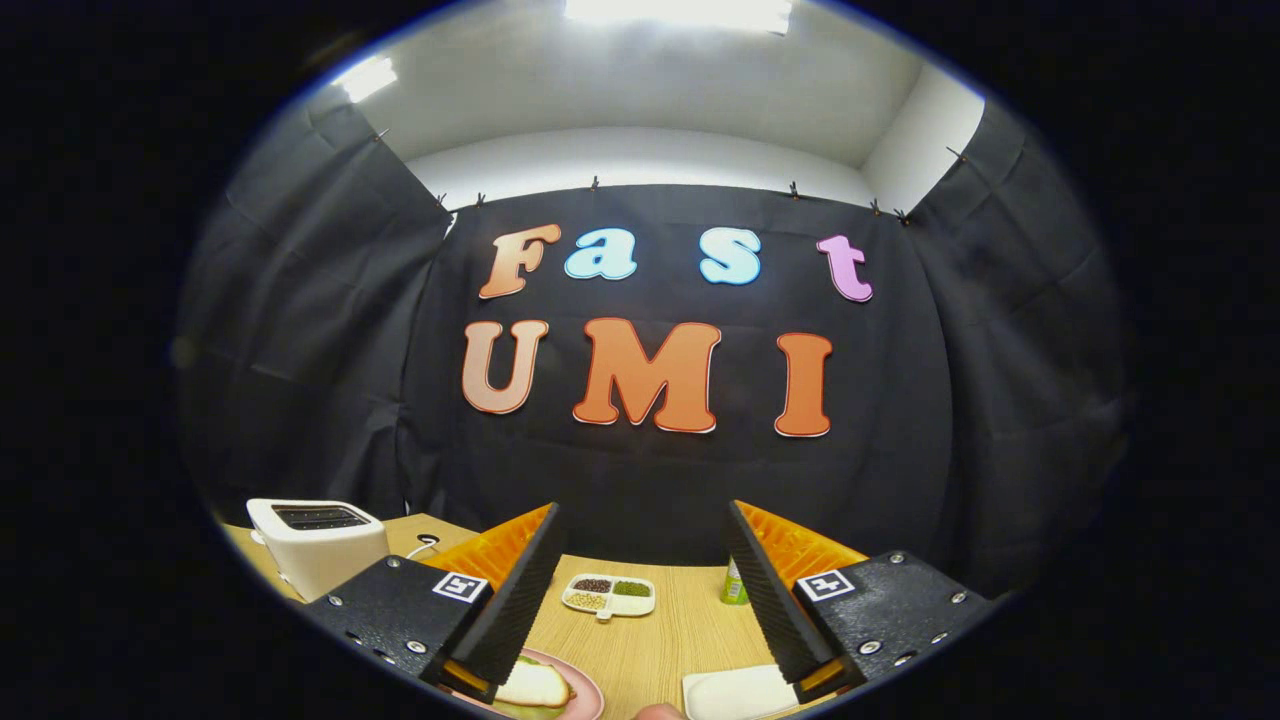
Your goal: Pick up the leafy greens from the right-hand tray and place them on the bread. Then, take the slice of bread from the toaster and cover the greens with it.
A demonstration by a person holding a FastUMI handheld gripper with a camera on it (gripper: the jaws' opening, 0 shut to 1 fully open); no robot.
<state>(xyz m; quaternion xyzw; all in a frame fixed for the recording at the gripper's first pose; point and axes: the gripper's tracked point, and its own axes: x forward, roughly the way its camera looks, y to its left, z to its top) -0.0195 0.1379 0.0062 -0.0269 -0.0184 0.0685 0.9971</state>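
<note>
Bench (660, 640), wood top. Toaster (318, 540) far left. Gripper (640, 600) released, fingers wide apart, nothing between them. White tray (735, 692) near right finger. Pink plate (585, 695) by left finger carries bread (535, 685) over greens (520, 708). Divided dish (608, 595) beyond the fingers; green bottle (735, 582) right of it.

The tongs (640, 610) gape empty above the table (650, 640), toaster (318, 540) beyond their left finger.

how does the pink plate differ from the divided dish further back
The pink plate is round and carries bread over something green, by the fingertip of the open, empty tongs. The divided dish is white, split into compartments with dark, pale and green fillings, and lies beyond the tongs. Both rest on the wooden table.
</note>
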